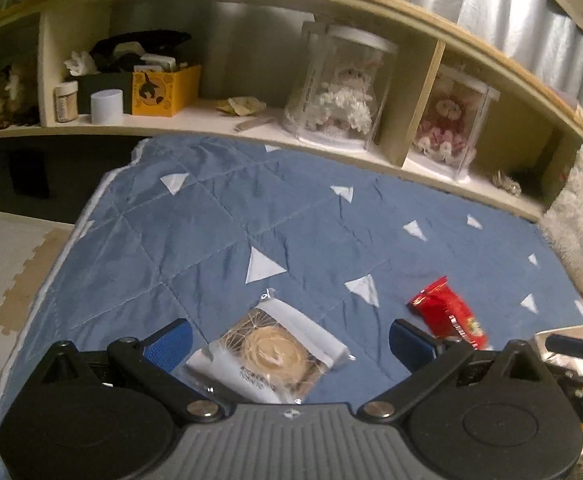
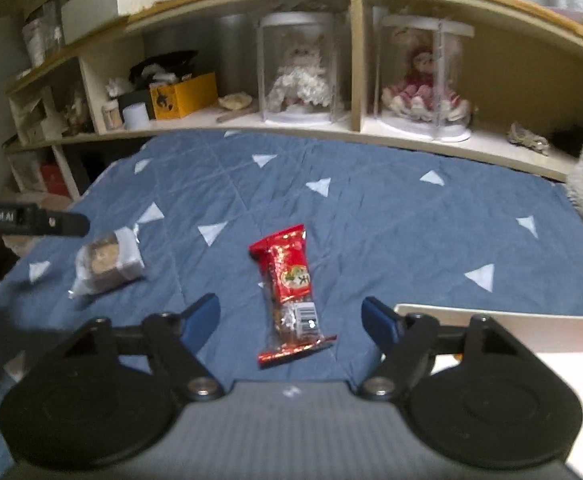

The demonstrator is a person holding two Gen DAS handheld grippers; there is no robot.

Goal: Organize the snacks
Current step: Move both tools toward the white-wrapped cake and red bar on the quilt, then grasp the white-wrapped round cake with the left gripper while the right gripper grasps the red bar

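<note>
With both grippers hanging over the blue quilt (image 2: 371,216), each lines up on its own snack. Left gripper (image 1: 289,338): fingers spread wide, nothing between them gripped; the clear-wrapped pastry packet (image 1: 279,354) lies flat on the quilt right between and under the blue pads (image 1: 171,344). Right gripper (image 2: 289,316): also spread wide, holding nothing; the red snack packet (image 2: 289,284) lies lengthwise between its fingers, barcode end nearest the camera.

Judgement on doing it well: the step looks like a two-handed pick. The red packet is long and slippery-looking, so closing across its narrow middle, where the contents give bulk, should beat pinching the crimped foil end. The pastry packet is wider and looks soft; a light squeeze across the body, low enough to catch more than loose film, seems safest. The quilt is soft and creased, so pressing down could bunch fabric into the fingers.

Hard to tell: a pale tray or box edge (image 2: 491,312) at lower right is cut off, probably the destination, contents unreadable. Pastry label text is too blurred to read. Near end of the pastry packet is hidden behind the left gripper body. How high either gripper sits above the quilt can't be judged. Shelf (image 2: 291,130) clutter behind is soft-focus.
</note>
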